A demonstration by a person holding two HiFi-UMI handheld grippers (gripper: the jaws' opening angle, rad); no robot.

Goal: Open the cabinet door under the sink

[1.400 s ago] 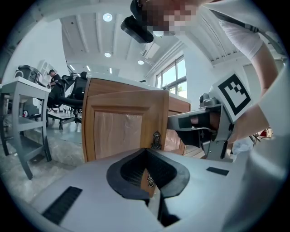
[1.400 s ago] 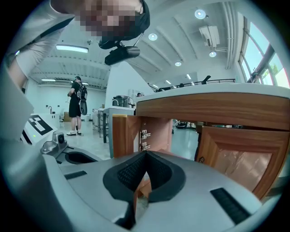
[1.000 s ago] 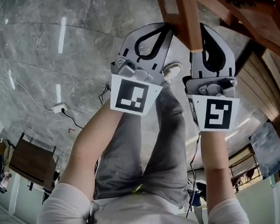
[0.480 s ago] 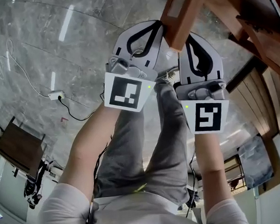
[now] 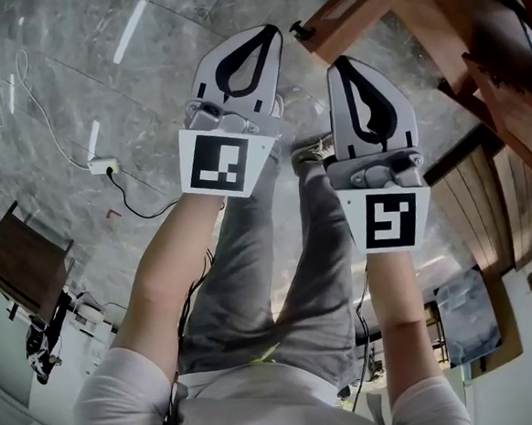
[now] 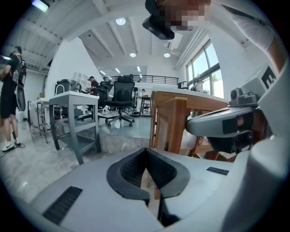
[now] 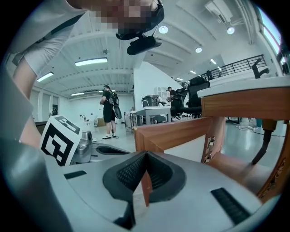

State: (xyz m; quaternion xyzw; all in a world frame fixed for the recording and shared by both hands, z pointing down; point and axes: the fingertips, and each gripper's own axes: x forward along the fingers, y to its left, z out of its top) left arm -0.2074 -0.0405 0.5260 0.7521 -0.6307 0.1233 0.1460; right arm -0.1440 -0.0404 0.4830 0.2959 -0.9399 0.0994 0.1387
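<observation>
The wooden cabinet door stands swung out from the cabinet at the head view's top right. My left gripper is shut and empty, its tip a little left of the door's free edge. Beside it my right gripper is also shut, just below that edge and not touching it. In the left gripper view the closed left gripper points at the door's upright edge, with the right gripper's body at the right. In the right gripper view the door rises just behind the right gripper.
My legs and a shoe are below the grippers on the grey marble floor. A white power strip with its cable lies at the left. A grey table and office chairs stand beyond. The wooden cabinet frame fills the right.
The door's edge stood between the two grippers; now it lies beyond their tips, swung further out. Both grippers have shifted left and stayed shut.
</observation>
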